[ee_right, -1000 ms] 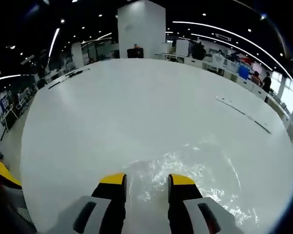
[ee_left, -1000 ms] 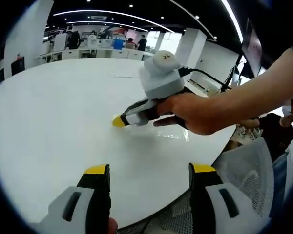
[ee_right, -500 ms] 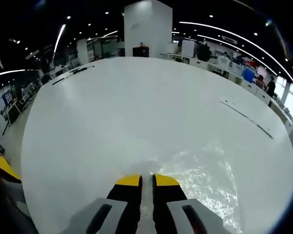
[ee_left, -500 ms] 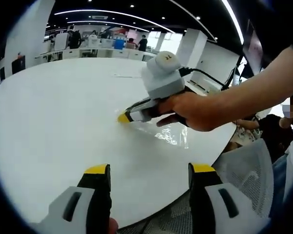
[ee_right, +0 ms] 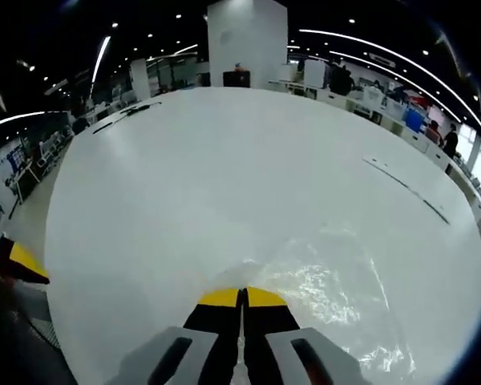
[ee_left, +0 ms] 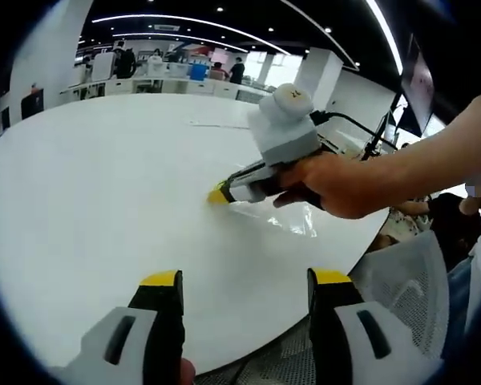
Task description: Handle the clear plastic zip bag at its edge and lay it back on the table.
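The clear plastic zip bag (ee_left: 289,220) hangs crinkled under my right gripper (ee_left: 221,195), lifted a little off the white table (ee_left: 104,192). A hand holds that gripper, which is shut on the bag's edge. In the right gripper view the bag (ee_right: 337,289) glints over the table (ee_right: 224,176), and my right gripper (ee_right: 242,297) has its yellow-tipped jaws pressed together on the bag's near edge. My left gripper (ee_left: 242,281) stands open near the table's front edge, with nothing between its jaws.
A thin dark strip (ee_right: 405,188) lies on the table at the far side. A mesh chair back (ee_left: 409,281) stands beside the table edge. Desks and people fill the office background (ee_left: 168,68). A white pillar (ee_right: 244,44) rises beyond the table.
My right gripper's jaws closed from apart to fully together on the bag's edge, then lifted the bag slightly and moved right. The left gripper stayed still and open.
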Tool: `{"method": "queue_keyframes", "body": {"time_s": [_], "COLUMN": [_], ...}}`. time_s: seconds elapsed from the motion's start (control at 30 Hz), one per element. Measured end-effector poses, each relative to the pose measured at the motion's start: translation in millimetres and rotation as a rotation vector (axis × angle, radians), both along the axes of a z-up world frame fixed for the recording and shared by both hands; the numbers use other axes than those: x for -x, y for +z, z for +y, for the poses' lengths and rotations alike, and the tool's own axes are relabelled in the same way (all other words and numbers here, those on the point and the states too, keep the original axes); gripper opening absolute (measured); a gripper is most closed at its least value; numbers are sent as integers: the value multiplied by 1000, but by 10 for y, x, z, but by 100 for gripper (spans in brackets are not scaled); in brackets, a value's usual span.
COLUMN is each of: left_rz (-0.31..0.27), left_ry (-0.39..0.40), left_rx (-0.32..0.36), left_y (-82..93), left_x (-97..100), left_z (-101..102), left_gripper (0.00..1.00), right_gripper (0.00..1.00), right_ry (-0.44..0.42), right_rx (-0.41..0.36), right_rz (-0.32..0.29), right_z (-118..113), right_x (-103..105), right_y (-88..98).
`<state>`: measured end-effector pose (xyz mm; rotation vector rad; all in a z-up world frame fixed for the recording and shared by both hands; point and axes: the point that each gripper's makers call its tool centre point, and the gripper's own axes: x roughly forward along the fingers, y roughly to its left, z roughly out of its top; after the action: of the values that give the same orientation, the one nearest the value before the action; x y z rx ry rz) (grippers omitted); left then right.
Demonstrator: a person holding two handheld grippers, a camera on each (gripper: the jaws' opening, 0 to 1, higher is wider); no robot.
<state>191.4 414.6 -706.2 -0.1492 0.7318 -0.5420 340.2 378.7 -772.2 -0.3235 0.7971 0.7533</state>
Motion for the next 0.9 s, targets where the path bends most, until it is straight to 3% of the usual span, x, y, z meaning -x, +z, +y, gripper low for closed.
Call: {"method": "queue_keyframes", "body": {"time_s": [0.37, 0.9], "left_rz": [23, 43], "left_ry": [84, 119], "left_rx": [52, 75], "left_y": [-10, 10], "left_x": [-79, -80], "left_z": [125, 145], "left_gripper": [60, 55], "right_gripper": [0, 0], "right_ry": [60, 60], "right_rx": [1, -31], "right_rz": [-33, -73], "right_z": [-176, -238], "right_x": [378, 616], "right_y": [85, 239]}}
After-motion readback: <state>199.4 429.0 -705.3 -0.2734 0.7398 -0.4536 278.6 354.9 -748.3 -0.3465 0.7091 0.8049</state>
